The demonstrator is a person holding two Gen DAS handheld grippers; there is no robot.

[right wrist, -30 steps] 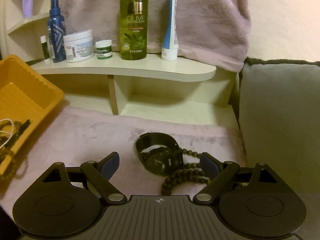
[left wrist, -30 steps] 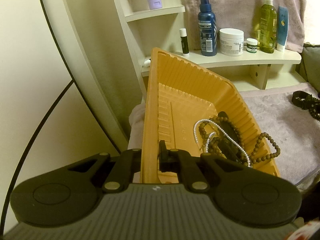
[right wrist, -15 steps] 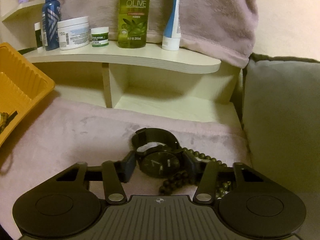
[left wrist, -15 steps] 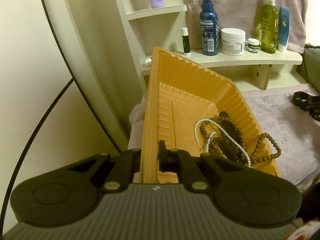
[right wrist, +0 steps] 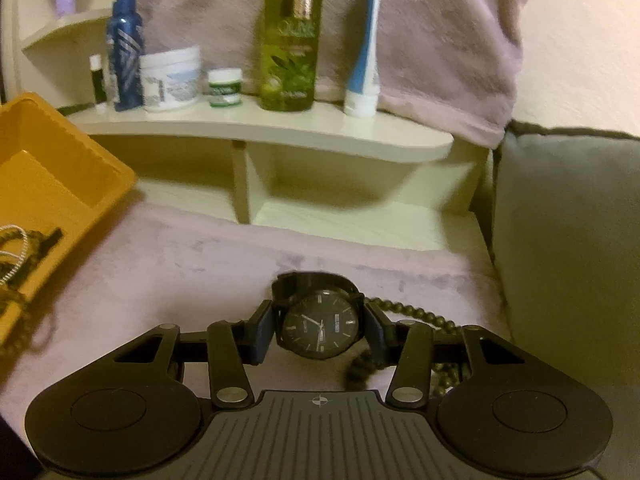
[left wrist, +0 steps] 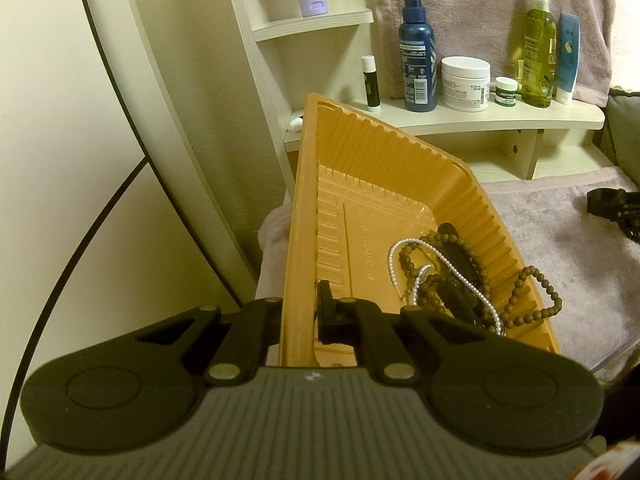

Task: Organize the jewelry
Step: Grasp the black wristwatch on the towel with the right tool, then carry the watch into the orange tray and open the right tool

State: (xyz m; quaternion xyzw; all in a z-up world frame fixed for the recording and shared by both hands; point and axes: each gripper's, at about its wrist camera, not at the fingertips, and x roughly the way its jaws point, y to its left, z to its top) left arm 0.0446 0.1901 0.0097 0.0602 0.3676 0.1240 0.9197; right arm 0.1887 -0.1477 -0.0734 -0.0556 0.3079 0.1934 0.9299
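watch (right wrist: 320, 326) is pinched across its case by right claw (right wrist: 318, 330), jaws just closed in, on pink cloth (right wrist: 180, 264) beside bead strand (right wrist: 412, 312). orange tray (left wrist: 344, 152) rim is clamped by shut left claw (left wrist: 300, 312); necklaces (left wrist: 448, 276) are inside.

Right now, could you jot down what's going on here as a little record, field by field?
Left gripper: shut on the orange tray's rim
In tray: pearl strand, brown bead strands, a dark item
Right gripper: jaws have just been closing, pads now pressing the black watch
Beside watch: bead bracelet on the pink cloth
Shelf behind: toiletry bottles
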